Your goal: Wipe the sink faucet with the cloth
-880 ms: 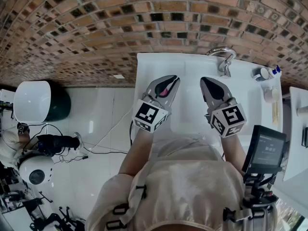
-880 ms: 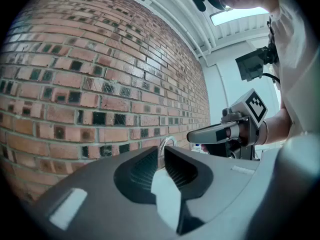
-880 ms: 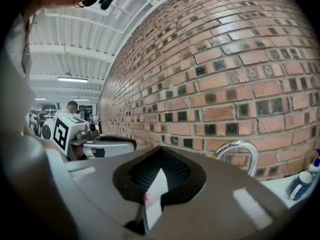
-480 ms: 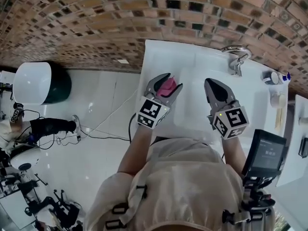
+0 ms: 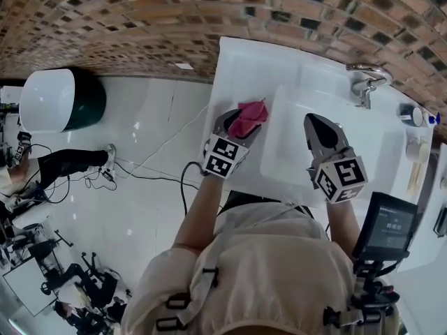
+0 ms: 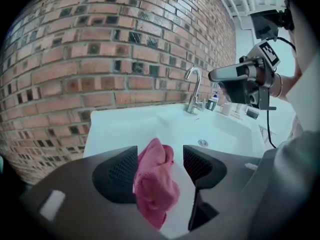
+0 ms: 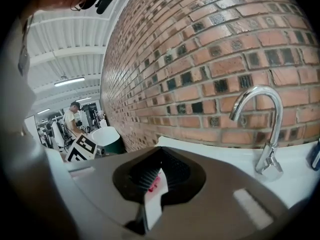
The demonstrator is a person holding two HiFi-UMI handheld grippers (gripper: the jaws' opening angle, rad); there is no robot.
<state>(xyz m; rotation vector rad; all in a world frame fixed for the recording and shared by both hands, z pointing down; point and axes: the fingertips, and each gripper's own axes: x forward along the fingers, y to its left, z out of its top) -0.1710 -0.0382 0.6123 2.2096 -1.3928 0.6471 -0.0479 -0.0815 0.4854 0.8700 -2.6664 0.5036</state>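
Left gripper [image 5: 239, 125]: jaws wide, crumpled pink cloth [image 6: 152, 176] between them, not squeezed.
Cloth: on white ceramic sink [image 5: 300, 82] rim, basin's 9 o'clock in head view.
Right gripper [image 5: 312, 121]: jaws together, empty.
Curved chrome faucet [image 5: 367, 82]: 1 o'clock from right gripper, apart.

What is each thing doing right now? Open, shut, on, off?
left gripper, open, jaws wide apart around the cloth, not squeezing it.
cloth, pink, crumpled, seems to lie on the sink rim.
right gripper, shut, nothing in it.
faucet, off, no water running.
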